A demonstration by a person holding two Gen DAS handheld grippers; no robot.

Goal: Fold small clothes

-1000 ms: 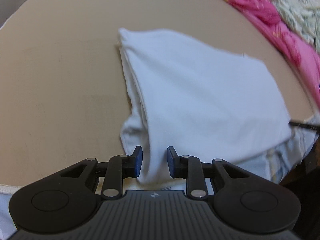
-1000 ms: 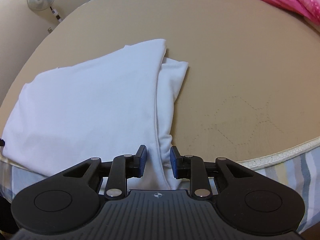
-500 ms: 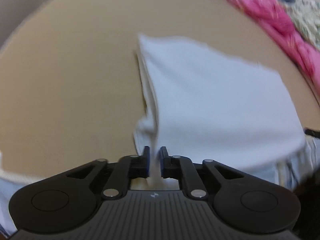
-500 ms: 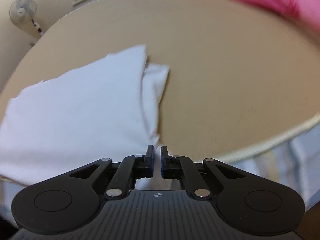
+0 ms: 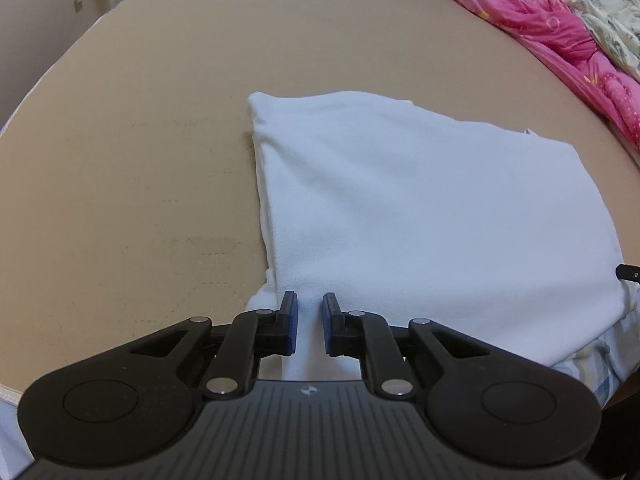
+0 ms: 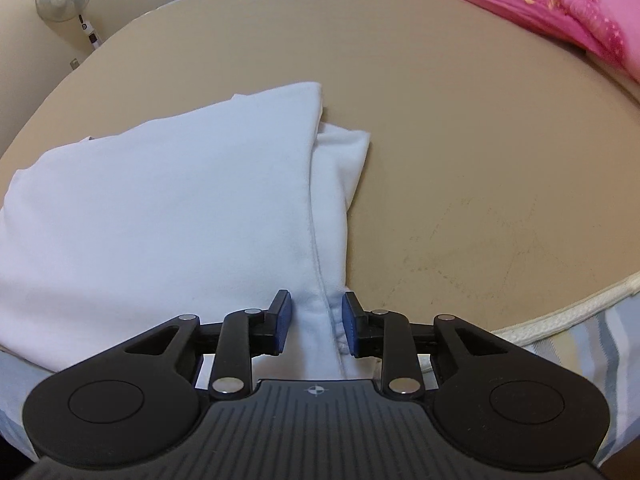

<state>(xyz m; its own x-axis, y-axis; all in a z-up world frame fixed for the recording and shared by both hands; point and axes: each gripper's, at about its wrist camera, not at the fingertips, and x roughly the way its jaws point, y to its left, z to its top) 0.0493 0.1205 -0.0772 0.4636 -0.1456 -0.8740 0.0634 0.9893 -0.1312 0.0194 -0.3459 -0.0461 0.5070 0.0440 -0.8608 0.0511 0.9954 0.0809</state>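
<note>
Nearest us, the left hand-held gripper [image 5: 306,328] has its jaws a little apart astride the near hem of the white garment [image 5: 420,208], pads off the cloth, while the right hand-held gripper [image 6: 313,326] is opening over the seam at the other near corner, cloth between its jaws but unpinched. The garment lies part-folded at the near edge of the tan bed [image 6: 460,120], so it looks like a regrip; next, both must pinch and carry the hem toward the far edge by the pink quilt [image 5: 560,36].
</note>
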